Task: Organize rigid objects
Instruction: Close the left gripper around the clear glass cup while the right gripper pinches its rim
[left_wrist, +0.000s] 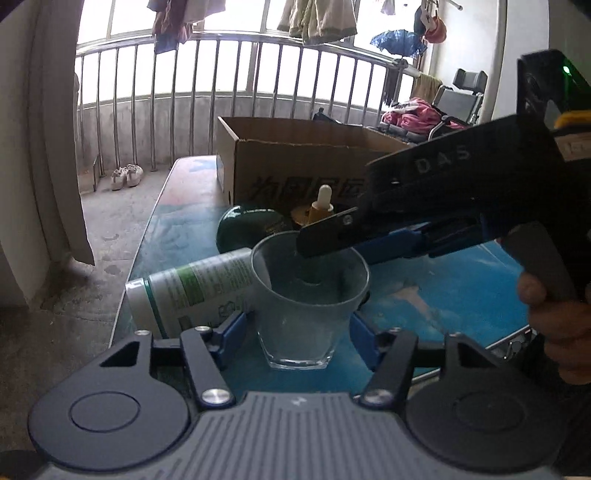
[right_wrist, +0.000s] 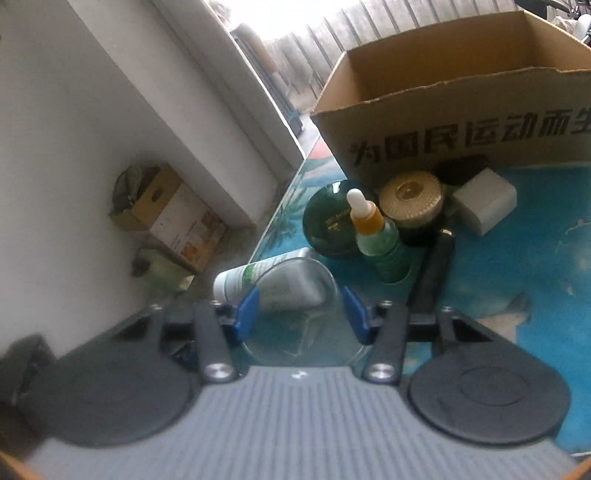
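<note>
Glass cup (left_wrist: 308, 295) hemmed by tube (left_wrist: 192, 291), dropper bottle (right_wrist: 376, 236).

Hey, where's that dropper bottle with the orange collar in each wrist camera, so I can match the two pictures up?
Left wrist view: the dropper bottle is centre, mostly hidden behind the glass and right gripper; only its white bulb and orange collar show.
Right wrist view: dropper bottle fully visible, right of centre.
Shared landmark: the cardboard box behind it.

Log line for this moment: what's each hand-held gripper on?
left hand-held gripper: straddling upright glass | right hand-held gripper: at glass rim | grip: unconfirmed | cardboard box: open behind
</note>
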